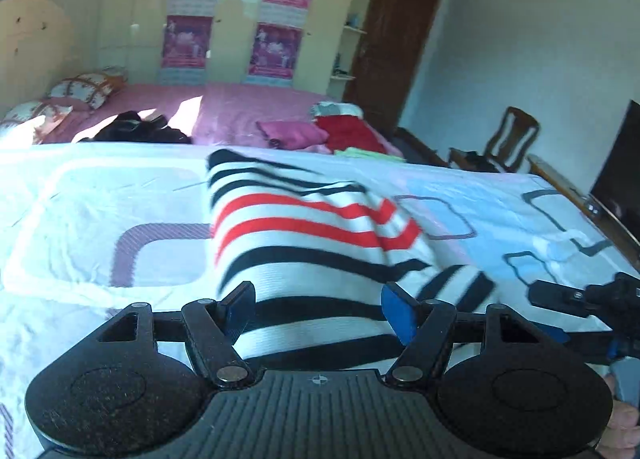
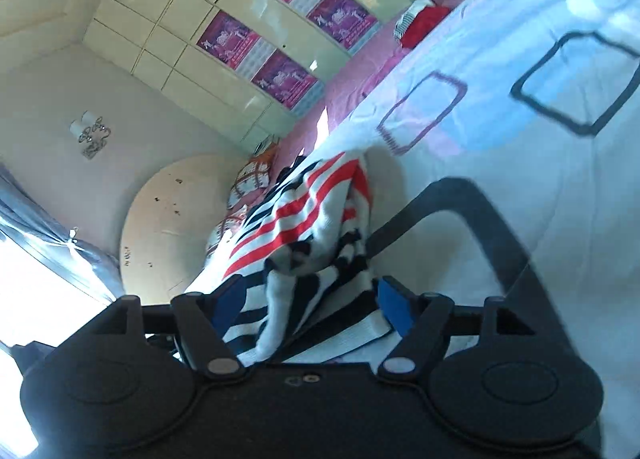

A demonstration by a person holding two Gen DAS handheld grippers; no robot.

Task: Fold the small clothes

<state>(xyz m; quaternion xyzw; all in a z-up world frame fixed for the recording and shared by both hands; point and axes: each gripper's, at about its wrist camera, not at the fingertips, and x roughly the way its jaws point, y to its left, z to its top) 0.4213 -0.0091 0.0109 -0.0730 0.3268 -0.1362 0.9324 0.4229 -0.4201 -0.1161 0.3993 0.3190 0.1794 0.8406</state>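
Observation:
A small white garment with black and red stripes lies partly folded on the patterned white bedsheet. My left gripper is open, its blue pads wide apart over the garment's near edge. The right gripper shows at the right edge of the left wrist view. In the right wrist view, tilted sideways, my right gripper is open with bunched striped fabric between its fingers, not pinched.
A pink bed behind holds dark clothes, a pink item, red and green clothes and pillows. A wardrobe with posters, a door, a wooden chair and a TV stand beyond.

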